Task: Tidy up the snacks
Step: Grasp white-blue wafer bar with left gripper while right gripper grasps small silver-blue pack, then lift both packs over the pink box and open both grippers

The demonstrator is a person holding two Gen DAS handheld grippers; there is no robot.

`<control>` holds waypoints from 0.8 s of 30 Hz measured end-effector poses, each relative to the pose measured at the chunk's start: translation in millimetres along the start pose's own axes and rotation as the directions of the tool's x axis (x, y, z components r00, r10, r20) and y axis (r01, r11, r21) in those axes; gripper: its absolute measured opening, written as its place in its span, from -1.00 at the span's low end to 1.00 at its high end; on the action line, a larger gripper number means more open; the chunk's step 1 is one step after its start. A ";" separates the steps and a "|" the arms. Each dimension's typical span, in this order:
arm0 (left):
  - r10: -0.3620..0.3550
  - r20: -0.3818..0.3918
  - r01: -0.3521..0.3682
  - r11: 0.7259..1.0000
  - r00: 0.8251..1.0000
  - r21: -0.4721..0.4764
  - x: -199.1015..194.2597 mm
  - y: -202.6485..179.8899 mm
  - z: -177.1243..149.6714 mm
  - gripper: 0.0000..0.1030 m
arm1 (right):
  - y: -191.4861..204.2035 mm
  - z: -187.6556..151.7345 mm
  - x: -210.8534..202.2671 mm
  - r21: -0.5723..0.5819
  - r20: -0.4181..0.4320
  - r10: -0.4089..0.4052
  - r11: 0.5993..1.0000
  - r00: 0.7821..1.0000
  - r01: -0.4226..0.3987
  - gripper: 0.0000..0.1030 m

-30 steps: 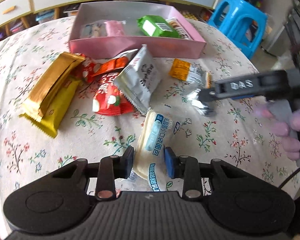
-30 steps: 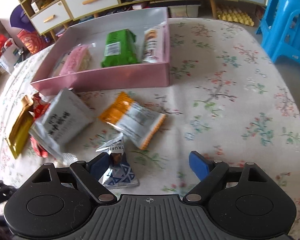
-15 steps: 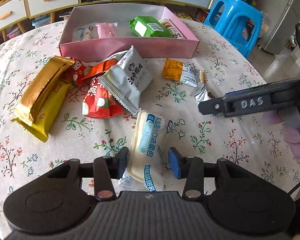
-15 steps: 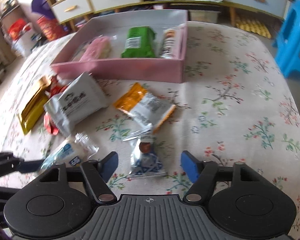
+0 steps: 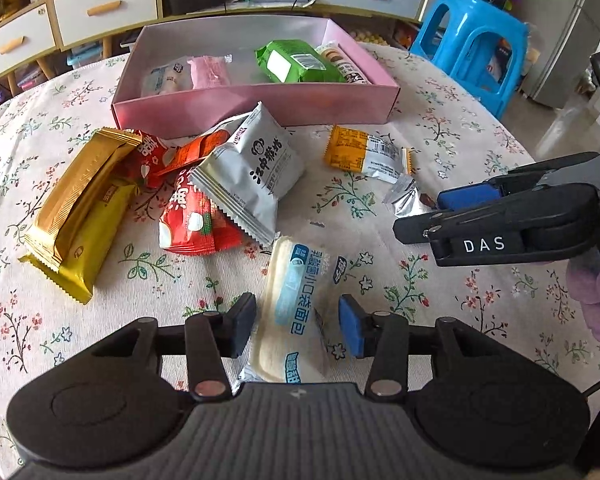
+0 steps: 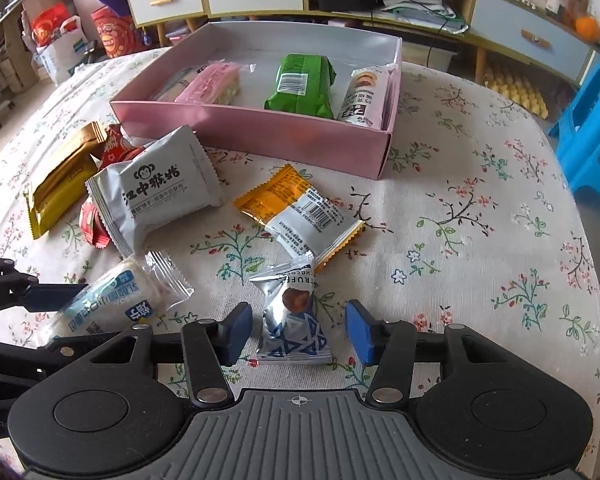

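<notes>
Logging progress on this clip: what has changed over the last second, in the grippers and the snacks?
The right gripper has lined up on the silver truffle packet, and its jaws are closing around it, pads not yet pressing. The left gripper went from pinching the white bread packet to a looser straddle, with small gaps. The pink box and the other snacks lie as before.

Two hand-held grippers, both angled steeply downward.

The left gripper (image 5: 296, 322) has its jaws a little apart, pads clear of what lies between them. The right gripper (image 6: 298, 332) is closing its jaws, pads not yet touching; gloved fingers (image 5: 598, 300) hold its handle.
</notes>
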State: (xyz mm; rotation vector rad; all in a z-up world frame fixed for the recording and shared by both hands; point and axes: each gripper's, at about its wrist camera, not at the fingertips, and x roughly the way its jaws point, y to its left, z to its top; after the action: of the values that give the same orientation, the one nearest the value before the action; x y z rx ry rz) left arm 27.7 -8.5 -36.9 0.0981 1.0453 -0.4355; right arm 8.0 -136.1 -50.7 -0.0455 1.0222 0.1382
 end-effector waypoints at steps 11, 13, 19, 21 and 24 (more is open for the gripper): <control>-0.032 -0.007 0.032 0.999 0.999 -0.021 -4.1 1.4 2.2 -0.54 | 0.9 3.4 -4.9 0.020 0.000 0.034 0.999 0.999 -0.034 -0.53; -0.045 -0.006 0.045 0.999 0.999 -0.026 -5.9 2.0 3.4 -0.58 | -0.8 4.9 -7.9 0.043 -0.001 0.056 0.998 0.998 -0.056 -0.54; -0.101 -0.012 0.100 0.993 0.995 -0.058 -12.2 4.4 6.5 -0.63 | -10.4 9.5 -18.8 0.129 0.002 0.105 0.986 0.994 -0.105 -0.54; -0.127 -0.011 0.126 0.990 0.992 -0.069 -15.5 4.3 8.0 -0.64 | -15.1 11.4 -21.9 0.166 0.002 0.120 0.979 0.993 -0.119 -0.54; -0.155 0.005 0.155 0.984 0.988 -0.084 -21.0 3.4 11.7 -0.64 | -20.3 16.8 -28.2 0.206 0.015 0.136 0.969 0.991 -0.137 -0.54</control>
State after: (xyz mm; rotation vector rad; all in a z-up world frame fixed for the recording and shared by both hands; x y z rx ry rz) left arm 29.6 -2.4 -13.5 -0.0583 1.0752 -0.5317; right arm 10.5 -157.1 -18.4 0.2149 1.0339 0.1566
